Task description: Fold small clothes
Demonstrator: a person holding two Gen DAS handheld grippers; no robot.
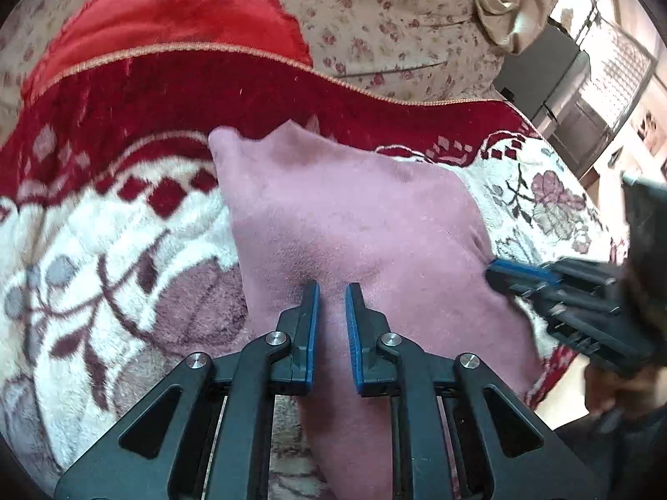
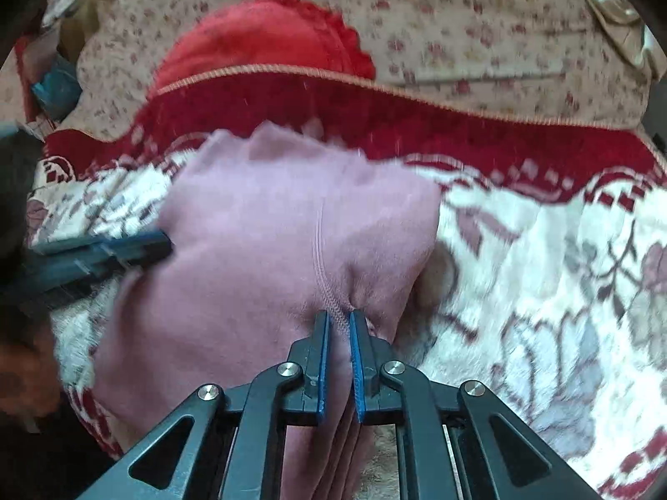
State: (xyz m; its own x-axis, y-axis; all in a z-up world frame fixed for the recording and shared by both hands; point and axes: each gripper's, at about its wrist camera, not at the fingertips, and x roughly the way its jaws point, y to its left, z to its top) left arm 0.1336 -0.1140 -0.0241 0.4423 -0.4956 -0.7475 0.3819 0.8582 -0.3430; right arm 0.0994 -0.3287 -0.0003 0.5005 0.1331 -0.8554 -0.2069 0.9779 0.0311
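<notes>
A small pink fleece garment (image 1: 333, 208) lies bunched on a red-and-white flowered blanket (image 1: 104, 250). My left gripper (image 1: 332, 289) is shut on a fold of its near edge, the cloth running down between the blue pads. In the right wrist view the same garment (image 2: 271, 216) shows a stitched seam, and my right gripper (image 2: 339, 316) is shut on that seam. Each gripper shows in the other's view: the right gripper (image 1: 496, 275) pinches the garment's right edge, the left gripper (image 2: 166, 241) its left edge. The garment's near part is hidden below the jaws.
A red cushion (image 1: 166, 12) rests behind the blanket's dark red border, on a cream sheet with small flowers (image 1: 375, 12). Dark furniture (image 1: 562, 66) stands at the far right. The blanket (image 2: 542, 271) spreads wide to the right of the garment.
</notes>
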